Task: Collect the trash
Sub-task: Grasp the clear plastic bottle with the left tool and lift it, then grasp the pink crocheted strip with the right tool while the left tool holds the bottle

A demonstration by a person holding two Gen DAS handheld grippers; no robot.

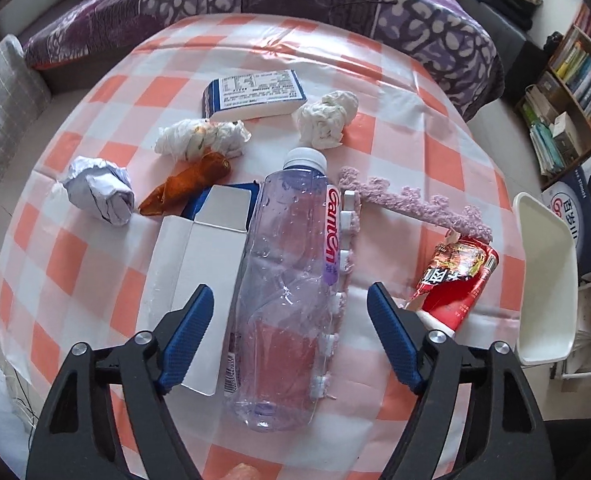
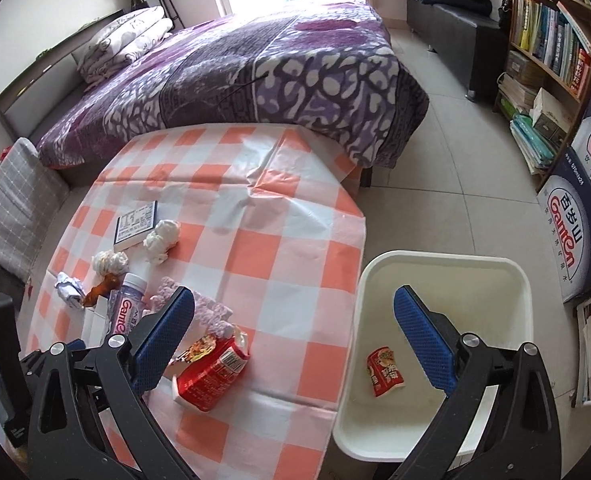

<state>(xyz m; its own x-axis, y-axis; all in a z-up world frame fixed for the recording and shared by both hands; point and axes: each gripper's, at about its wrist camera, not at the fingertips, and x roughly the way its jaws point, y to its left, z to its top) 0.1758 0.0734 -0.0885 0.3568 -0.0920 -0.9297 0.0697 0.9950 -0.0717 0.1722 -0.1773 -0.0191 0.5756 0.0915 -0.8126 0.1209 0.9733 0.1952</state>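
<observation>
left gripper [image 1: 291, 304]: seen from its own wrist camera, held above the table with the jaws spread wide; nothing is pressed by the blue pads [image 1: 191, 332].
between the left fingers: a crushed clear ganten water bottle [image 1: 287, 280] is seen lying on its side, white cap pointing away, apart from both pads.
beside the bottle: an opened white carton [image 1: 211, 264] is laid along the bottle's left side, and a pink fuzzy strip with white clips [image 1: 411, 208] runs off to its right.
farther on the table: an orange-brown wrapper [image 1: 187, 184], a crumpled grey-white paper ball [image 1: 99, 188], a stained crumpled tissue [image 1: 199, 138], a cleaner tissue wad [image 1: 327, 118] and a small blue-and-white box [image 1: 255, 96] are spread across the orange-and-white checked tablecloth [image 1: 75, 264].
right gripper [image 2: 295, 336]: its jaws are held apart with nothing between them; one finger is seen over the table edge, the other over the bin.
red snack bag [image 2: 211, 376]: laid on the cloth near the table's right edge, just beside the right gripper's left finger, torn open at the top.
white trash bin [image 2: 443, 268]: placed on the floor just off the table's right edge; one small red wrapper [image 2: 383, 372] is seen on its bottom.
surroundings: a bed with a purple patterned blanket [image 2: 255, 72] is set behind the table, a bookshelf [image 2: 551, 44] and ganten cartons [image 2: 579, 224] to the right.
</observation>
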